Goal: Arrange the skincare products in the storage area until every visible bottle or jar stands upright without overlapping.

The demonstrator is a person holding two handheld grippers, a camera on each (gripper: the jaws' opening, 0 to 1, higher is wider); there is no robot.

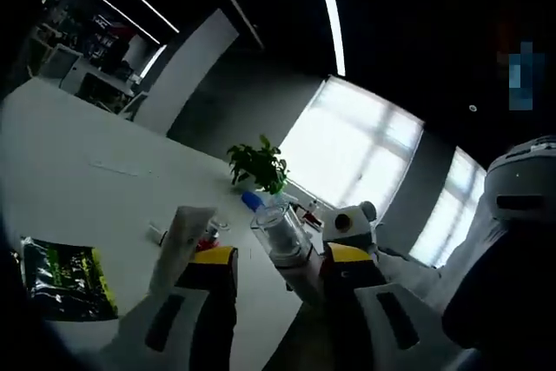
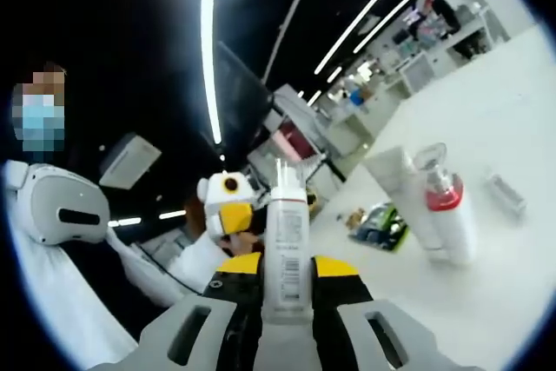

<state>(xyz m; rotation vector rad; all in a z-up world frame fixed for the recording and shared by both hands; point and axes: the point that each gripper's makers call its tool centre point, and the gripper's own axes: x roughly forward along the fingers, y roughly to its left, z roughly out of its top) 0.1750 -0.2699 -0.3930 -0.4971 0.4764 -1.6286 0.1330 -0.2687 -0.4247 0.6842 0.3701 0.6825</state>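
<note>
The right gripper [image 2: 285,280] is clamped on a slim white labelled bottle [image 2: 287,249], likely light and slick, best held mid-body, raised left of the red-collared pump bottle [image 2: 452,215] on the white table [image 2: 486,301]; the left gripper [image 1: 282,271] stands open.

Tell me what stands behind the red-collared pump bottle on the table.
A white tube stands right behind the red-collared pump bottle, partly covered by it. Whether the two touch is hidden. The table runs beyond.
</note>
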